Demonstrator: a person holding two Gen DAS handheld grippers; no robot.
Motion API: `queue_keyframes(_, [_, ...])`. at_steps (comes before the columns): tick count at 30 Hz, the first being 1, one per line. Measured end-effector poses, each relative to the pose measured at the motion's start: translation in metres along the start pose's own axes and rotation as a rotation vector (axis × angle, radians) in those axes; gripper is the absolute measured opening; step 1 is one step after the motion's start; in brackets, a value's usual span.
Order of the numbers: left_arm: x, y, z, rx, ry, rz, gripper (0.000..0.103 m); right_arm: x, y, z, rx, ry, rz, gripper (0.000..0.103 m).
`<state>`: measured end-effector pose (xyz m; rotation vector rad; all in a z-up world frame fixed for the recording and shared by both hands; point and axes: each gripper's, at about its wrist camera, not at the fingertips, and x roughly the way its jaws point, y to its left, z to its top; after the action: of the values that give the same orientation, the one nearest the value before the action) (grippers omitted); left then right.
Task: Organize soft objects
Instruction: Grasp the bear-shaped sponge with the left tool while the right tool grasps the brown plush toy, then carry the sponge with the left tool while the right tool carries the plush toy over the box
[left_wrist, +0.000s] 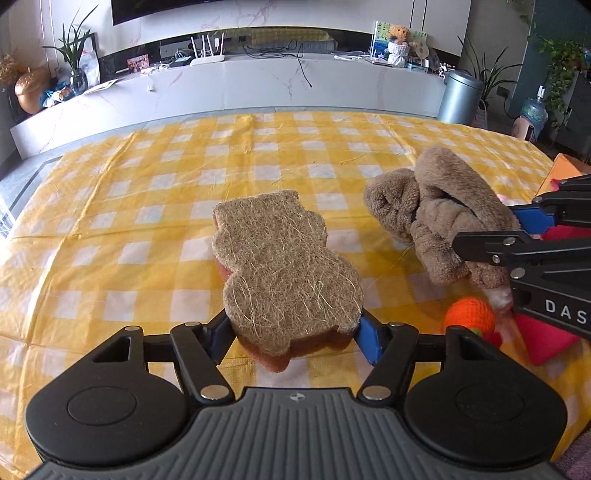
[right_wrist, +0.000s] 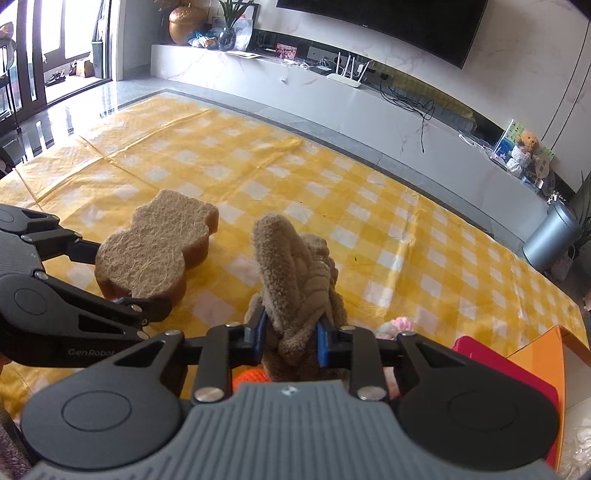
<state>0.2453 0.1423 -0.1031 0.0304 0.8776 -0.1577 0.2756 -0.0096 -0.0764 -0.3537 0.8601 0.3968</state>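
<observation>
Left wrist view: the left gripper (left_wrist: 293, 332) was closed on the near end of the bear-shaped sponge (left_wrist: 280, 266), fibre side up, its far end out over the yellow checked cloth (left_wrist: 147, 177) on the desk. To the right, the right gripper (left_wrist: 517, 229) held the brown plush toy (left_wrist: 436, 214). An orange knitted ball (left_wrist: 469, 317) and a red box (left_wrist: 546, 339) sat below it. We judged the sponge grip shallow; keep it level and squeeze steadily so the soft edge does not slip out.

Right wrist view: the right gripper (right_wrist: 290, 338) had its 2 blue fingers (right_wrist: 322, 341) pinching the plush toy (right_wrist: 295, 273) at its bunched middle, upper part standing up. The sponge (right_wrist: 155, 251) was just left, apart from the toy. We would carry the 2 items separately and lower the toy into the box (right_wrist: 517, 376) before releasing.
</observation>
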Motion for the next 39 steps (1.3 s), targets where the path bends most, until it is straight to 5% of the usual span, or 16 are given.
queue_keyframes(19, [-0.121, -0.036, -0.005, 0.028, 0.012, -0.032, 0.077, -0.126, -0.004, -0.010, 0.103, -0.084, 0.111, 0.023])
queue_keyframes(30, [-0.174, -0.101, 0.000, 0.139, -0.074, -0.127, 0.077, -0.214, -0.043, -0.055, 0.164, -0.164, 0.003, 0.023])
queue_keyframes(39, [-0.177, -0.167, 0.016, 0.263, -0.099, -0.237, 0.077, -0.265, -0.088, -0.091, 0.205, -0.203, -0.120, 0.023])
